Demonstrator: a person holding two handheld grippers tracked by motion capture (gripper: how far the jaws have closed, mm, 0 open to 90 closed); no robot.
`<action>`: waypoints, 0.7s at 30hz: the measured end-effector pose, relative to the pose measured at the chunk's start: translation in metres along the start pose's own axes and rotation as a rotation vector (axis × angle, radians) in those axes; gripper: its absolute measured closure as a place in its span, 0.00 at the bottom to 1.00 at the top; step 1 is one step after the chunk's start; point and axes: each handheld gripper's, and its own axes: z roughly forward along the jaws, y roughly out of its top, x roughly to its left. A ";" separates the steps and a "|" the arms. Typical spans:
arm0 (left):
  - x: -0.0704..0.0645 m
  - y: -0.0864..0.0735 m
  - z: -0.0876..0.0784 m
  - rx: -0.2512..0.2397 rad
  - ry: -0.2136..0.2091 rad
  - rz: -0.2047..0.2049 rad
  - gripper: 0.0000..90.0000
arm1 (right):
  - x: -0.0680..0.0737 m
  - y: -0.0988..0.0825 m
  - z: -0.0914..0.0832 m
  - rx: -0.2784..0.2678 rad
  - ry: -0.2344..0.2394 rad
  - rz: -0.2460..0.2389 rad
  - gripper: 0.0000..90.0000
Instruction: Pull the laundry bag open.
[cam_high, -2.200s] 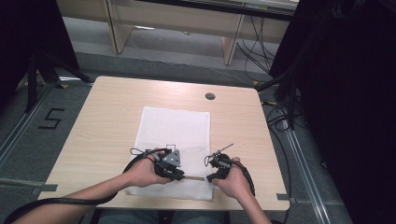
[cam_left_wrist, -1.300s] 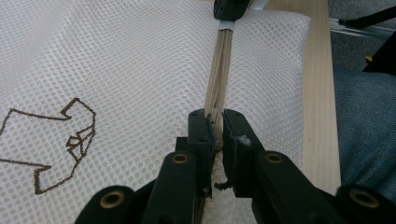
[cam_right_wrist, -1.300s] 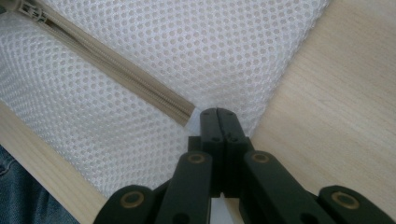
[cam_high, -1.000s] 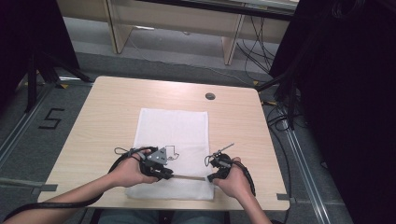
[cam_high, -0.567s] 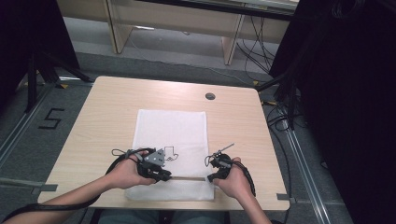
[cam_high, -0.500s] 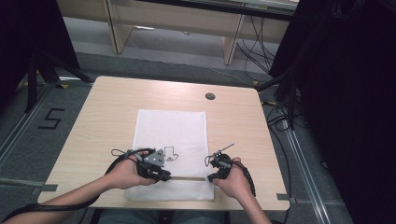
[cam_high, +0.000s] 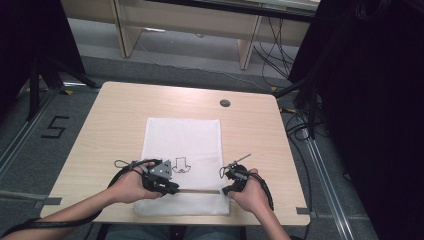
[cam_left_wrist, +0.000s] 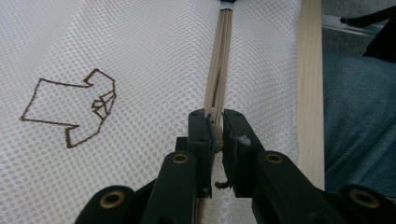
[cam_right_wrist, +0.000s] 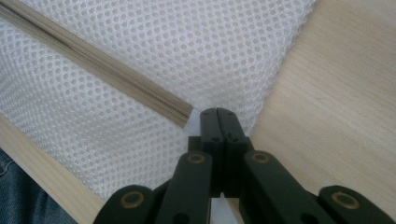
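A white mesh bag (cam_high: 182, 140) lies flat on the wooden table (cam_high: 120, 115), with a brown shirt outline (cam_left_wrist: 70, 109) drawn on it. A tan zipper (cam_high: 197, 191) runs across the bag near its front edge. My left gripper (cam_high: 172, 190) is at the zipper's left part, and its jaws (cam_left_wrist: 215, 116) are shut on the zipper pull (cam_left_wrist: 214, 130). The zipper (cam_left_wrist: 219, 70) stretches away from them. My right gripper (cam_high: 226, 189) is shut on the bag's right edge, and in the right gripper view the gripper (cam_right_wrist: 217, 112) pinches the mesh just beside the zipper's end (cam_right_wrist: 184, 116).
A round cable hole (cam_high: 225, 103) sits in the table's far right part. The table's front edge (cam_right_wrist: 42, 168) lies close behind the bag, with the person's jeans (cam_left_wrist: 359, 121) below it. Bare wood (cam_right_wrist: 336, 93) lies to the right of the bag.
My left gripper has slid leftward along the zipper with the pull in it, mostly before the last second. The right gripper has held still on the bag's edge.
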 end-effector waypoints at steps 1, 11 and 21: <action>-0.001 0.000 0.001 -0.003 -0.003 -0.018 0.91 | 0.000 0.000 0.000 -0.001 0.001 0.000 1.00; -0.001 -0.004 -0.003 -0.008 -0.006 -0.025 0.91 | 0.000 0.000 0.000 -0.002 0.001 0.000 1.00; 0.002 -0.012 -0.013 0.005 0.017 -0.029 0.91 | 0.000 0.000 -0.001 0.016 0.002 0.008 1.00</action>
